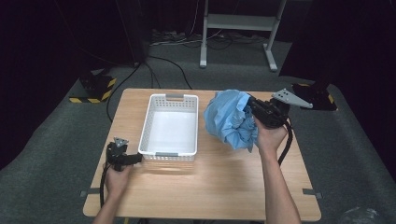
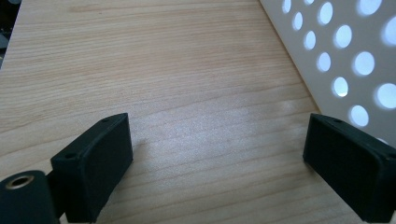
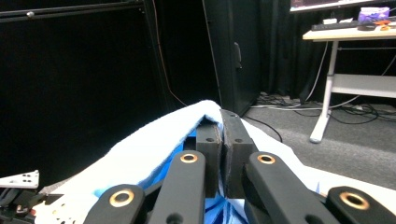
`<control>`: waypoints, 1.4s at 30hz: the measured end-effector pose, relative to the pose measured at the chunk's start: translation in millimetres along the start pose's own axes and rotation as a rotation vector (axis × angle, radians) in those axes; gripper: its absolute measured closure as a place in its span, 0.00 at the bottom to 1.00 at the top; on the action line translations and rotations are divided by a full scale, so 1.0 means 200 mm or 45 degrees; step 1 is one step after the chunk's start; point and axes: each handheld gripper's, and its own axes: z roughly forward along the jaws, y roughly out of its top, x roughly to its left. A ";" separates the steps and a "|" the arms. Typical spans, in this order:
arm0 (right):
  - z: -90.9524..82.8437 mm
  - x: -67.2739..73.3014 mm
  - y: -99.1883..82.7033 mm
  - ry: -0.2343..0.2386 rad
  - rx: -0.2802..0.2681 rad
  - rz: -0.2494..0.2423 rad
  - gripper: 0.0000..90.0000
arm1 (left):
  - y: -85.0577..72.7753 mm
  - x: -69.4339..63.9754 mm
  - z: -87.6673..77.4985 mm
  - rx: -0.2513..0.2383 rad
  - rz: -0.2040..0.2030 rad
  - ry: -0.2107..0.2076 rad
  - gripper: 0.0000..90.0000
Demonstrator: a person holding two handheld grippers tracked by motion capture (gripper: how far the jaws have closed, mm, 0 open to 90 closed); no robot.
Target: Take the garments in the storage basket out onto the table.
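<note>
A crumpled light blue cloth point(image 1: 229, 119) hangs above the right half of the wooden table, to the right of the white perforated basket point(image 1: 170, 125). My right gripper point(image 1: 250, 106) is shut on the blue cloth point(image 3: 154, 154), whose fabric drapes over and beside the closed jaws. My left gripper point(image 1: 138, 158) rests low on the table at the basket's near left corner. In the left gripper view its jaws stand wide apart over bare wood, with the basket wall point(image 2: 345, 51) at the right.
The basket is empty. Beyond the table's far edge, cables and a white desk frame point(image 1: 238, 28) stand on grey carpet. Yellow-black marked bases point(image 1: 95, 88) sit at the table's far left and far right.
</note>
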 end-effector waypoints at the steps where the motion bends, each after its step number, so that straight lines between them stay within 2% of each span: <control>1: 0.00 0.00 0.00 -0.003 0.001 0.002 0.98 | 0.00 0.00 0.00 0.000 0.000 0.000 0.09; 23: 0.01 -0.06 -0.07 -0.083 0.056 0.012 0.98 | 0.00 0.00 0.00 -0.001 0.001 -0.001 0.09; 36: 0.05 -0.08 -0.15 -0.087 0.086 0.042 0.98 | 0.00 0.00 0.00 -0.001 0.001 -0.001 0.09; 42: 0.08 -0.07 -0.18 -0.083 0.117 0.028 0.98 | 0.00 0.00 0.00 -0.001 0.001 -0.001 0.09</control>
